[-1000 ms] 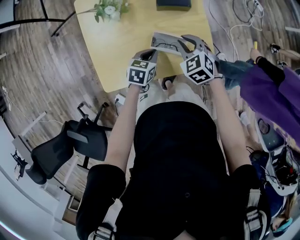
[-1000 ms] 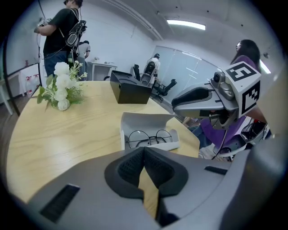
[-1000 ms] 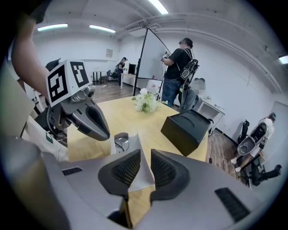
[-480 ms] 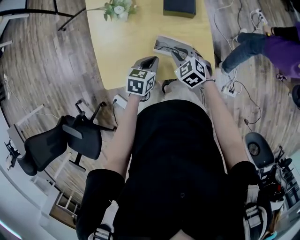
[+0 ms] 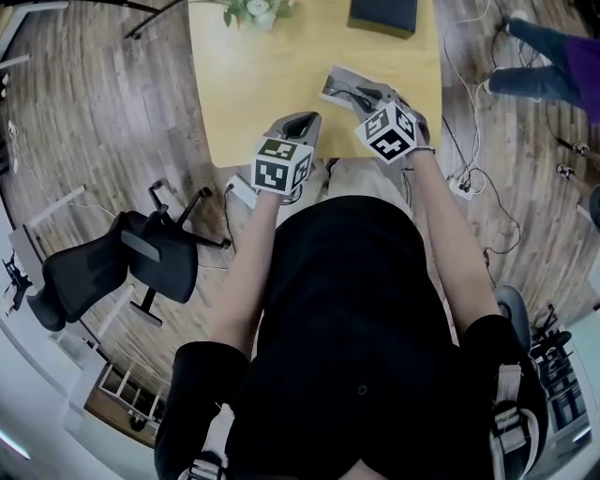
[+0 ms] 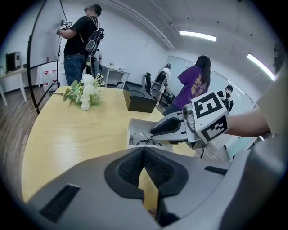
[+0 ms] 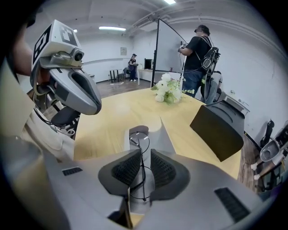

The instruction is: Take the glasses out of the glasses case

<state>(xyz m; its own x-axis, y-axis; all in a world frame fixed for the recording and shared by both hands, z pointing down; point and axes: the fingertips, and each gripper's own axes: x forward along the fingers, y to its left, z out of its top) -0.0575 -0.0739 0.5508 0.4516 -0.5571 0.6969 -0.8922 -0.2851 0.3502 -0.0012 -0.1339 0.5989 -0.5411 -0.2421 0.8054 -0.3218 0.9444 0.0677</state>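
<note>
An open grey glasses case [image 5: 339,82] lies near the right front corner of the yellow table [image 5: 253,84]. Thin wire glasses [image 7: 140,141] lie in the case [image 7: 150,134]. My right gripper [image 5: 373,96] points down over the case. Its jaws [image 7: 143,168] straddle the wire frame with a gap on both sides, so it is open and the pads do not press. The left gripper view also shows the glasses [image 6: 143,138] in the case [image 6: 134,128] under the right gripper [image 6: 162,129]. My left gripper [image 5: 302,122] hangs to the left of the case, shut and empty [image 6: 144,152].
A black box [image 5: 382,14] and a bunch of white flowers [image 5: 253,11] stand at the table's far side. A black office chair [image 5: 122,267] is on the floor to the left. Cables run over the floor at right [image 5: 469,178]. People stand beyond the table [image 6: 81,40].
My right gripper has sunk toward the case and now straddles the glasses. The left gripper has drifted a little, still shut.
</note>
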